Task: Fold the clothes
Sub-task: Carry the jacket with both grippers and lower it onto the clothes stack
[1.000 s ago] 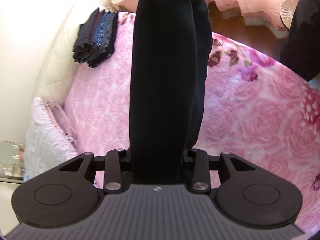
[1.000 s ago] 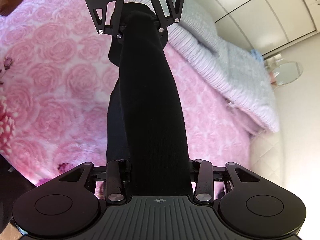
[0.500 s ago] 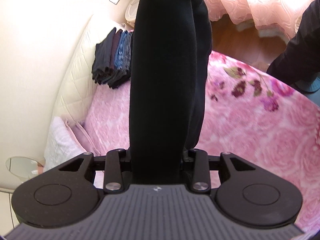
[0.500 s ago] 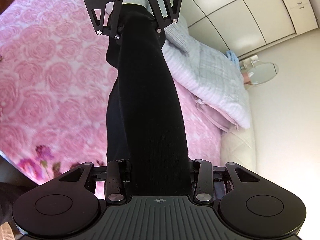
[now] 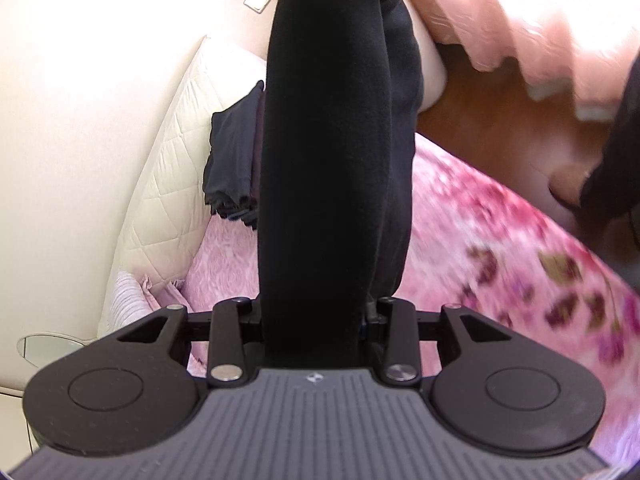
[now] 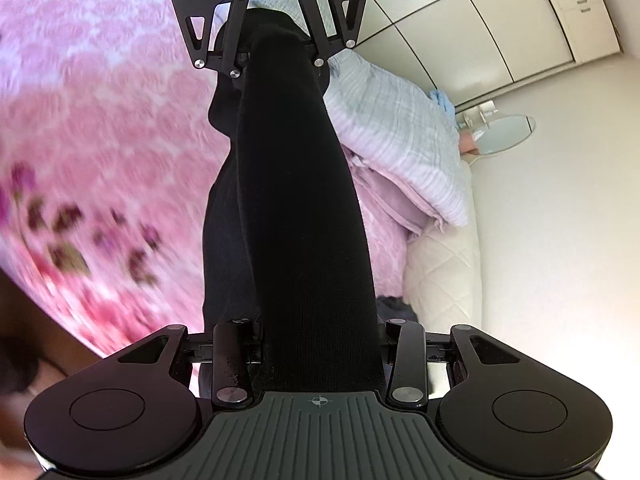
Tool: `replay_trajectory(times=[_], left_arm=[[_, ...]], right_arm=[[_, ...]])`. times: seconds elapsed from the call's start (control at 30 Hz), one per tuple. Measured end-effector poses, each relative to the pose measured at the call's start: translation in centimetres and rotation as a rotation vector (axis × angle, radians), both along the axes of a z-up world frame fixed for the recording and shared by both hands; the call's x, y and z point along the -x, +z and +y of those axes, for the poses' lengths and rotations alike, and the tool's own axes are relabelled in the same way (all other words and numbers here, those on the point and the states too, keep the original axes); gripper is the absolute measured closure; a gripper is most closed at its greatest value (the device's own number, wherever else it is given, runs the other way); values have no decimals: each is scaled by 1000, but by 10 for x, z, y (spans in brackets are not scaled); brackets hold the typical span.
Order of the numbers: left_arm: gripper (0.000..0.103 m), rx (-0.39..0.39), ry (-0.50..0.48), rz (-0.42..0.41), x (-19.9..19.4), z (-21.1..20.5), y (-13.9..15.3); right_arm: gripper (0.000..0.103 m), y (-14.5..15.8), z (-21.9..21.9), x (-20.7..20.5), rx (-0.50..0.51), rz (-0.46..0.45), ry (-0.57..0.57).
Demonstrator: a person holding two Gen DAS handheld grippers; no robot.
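Note:
A folded black garment [image 5: 332,140] is stretched in the air between my two grippers, above the pink rose bedspread [image 5: 500,248]. My left gripper [image 5: 316,320] is shut on one end; my right gripper [image 6: 318,344] is shut on the other end of the garment [image 6: 292,200]. In the right wrist view the left gripper [image 6: 272,52] shows at the top, clamped on the far end. The fingertips are hidden by the cloth. A stack of folded dark clothes [image 5: 232,168] lies by the cream quilted headboard [image 5: 168,160].
A striped pale pillow [image 6: 396,136] lies on the bed near the headboard [image 6: 440,264]. A round glass side table [image 6: 504,136] stands beyond it. Wood floor [image 5: 500,120] and a pink curtain [image 5: 540,20] lie past the bed's edge. A person's dark sleeve [image 5: 616,152] is at the right.
Both grippers have moved together with the black garment toward the headboard end of the bed; the stack of folded clothes now appears closer, just behind the garment. Both grips are unchanged.

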State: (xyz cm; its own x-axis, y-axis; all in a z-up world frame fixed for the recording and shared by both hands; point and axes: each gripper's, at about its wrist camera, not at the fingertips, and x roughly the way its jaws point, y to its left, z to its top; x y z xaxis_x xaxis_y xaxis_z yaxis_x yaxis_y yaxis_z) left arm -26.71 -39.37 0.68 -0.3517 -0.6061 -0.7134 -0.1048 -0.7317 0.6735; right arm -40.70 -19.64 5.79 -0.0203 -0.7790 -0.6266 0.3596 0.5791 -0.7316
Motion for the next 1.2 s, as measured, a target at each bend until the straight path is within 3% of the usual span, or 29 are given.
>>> replay_trajectory(times=[0.3,0.77,0.9,1.07,1.13,1.2], left_arm=[[71,22,25,-15,113,-57,8],[70,151,-79,18,214,-193,24],[70,188,-28,17,255,-258,27],[70,253,127,31,311,-348,24],[70,294,181,40,330,-377,14],[70,307,217,46,344,-394,-16]], right_arm=[[64,20,-49,128,9,-17,21],[64,53,-157,234,96,8,-89],[64,57,-219,279,126,19,-64],[64,57,-317,345,190,35,20],[64,51,-351,367,240,55,50],[63,36,-379,388,298,67,77]])
